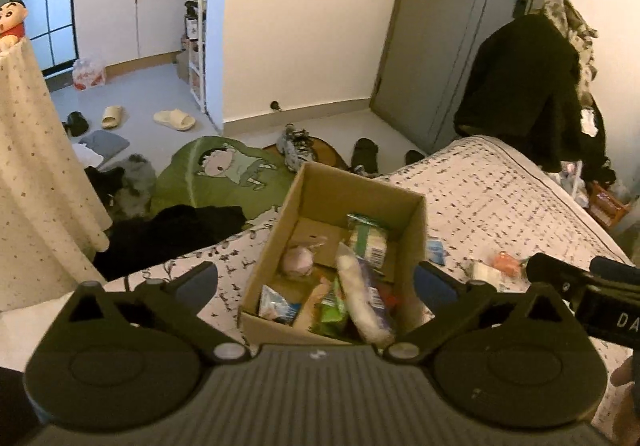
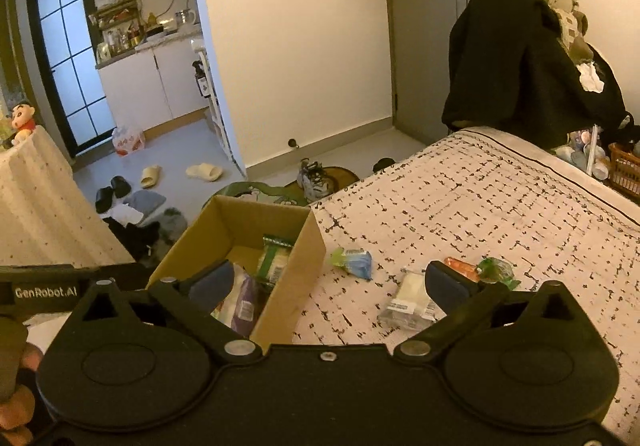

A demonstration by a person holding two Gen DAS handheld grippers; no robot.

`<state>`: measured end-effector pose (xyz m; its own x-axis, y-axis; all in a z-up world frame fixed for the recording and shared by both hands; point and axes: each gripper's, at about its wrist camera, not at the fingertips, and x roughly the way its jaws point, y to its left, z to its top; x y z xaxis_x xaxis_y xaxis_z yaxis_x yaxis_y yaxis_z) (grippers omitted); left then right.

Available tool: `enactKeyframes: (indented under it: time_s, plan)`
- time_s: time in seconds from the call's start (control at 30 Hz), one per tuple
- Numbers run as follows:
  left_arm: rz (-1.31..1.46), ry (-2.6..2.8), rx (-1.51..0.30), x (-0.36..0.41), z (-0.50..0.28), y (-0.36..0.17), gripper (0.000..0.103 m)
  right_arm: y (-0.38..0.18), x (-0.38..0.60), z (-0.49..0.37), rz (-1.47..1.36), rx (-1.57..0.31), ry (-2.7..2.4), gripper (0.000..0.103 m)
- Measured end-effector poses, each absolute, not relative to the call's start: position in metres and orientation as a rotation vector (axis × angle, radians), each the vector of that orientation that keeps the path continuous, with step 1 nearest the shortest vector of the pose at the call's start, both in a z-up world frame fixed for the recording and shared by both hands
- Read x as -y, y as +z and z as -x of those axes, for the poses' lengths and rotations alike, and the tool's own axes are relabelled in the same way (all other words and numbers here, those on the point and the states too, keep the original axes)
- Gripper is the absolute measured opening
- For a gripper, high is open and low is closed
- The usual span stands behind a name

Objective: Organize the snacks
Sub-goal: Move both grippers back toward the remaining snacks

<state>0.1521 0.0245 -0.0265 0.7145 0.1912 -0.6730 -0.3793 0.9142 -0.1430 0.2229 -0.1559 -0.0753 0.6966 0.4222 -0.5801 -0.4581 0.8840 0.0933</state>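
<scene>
Both black two-finger tongs, the left gripper [image 1: 316, 278] and right gripper [image 2: 330, 280], gape empty above the open brown cardboard box [image 1: 362, 186]. Loose wrapped snacks, such as the clear white packet [image 2: 406, 300], lie near the bed's edge, it seems; a careless sweep could knock them off.

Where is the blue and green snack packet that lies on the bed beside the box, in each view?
Left wrist: the blue packet, half hidden just right of the cardboard box.
Right wrist: fully visible, right of the box.
Shared landmark: the cardboard box.

Black left gripper [image 1: 316, 280], right gripper [image 2: 330, 280]: blue pads, silver screws
</scene>
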Motion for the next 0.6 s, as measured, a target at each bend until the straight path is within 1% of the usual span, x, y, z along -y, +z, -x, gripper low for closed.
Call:
enactKeyframes:
  time_s: [0.4, 0.6]
  plan:
    - [0.272, 0.307, -0.674, 0.004, -0.146, -0.021, 0.103, -0.071, 0.186, -0.216, 0.1, -0.595, 0.492, 0.103]
    - [0.239, 0.249, -0.64, 0.019, -0.141, -0.022, 0.103, -0.07, 0.202, -0.221, 0.051, -0.559, 0.416, 0.103]
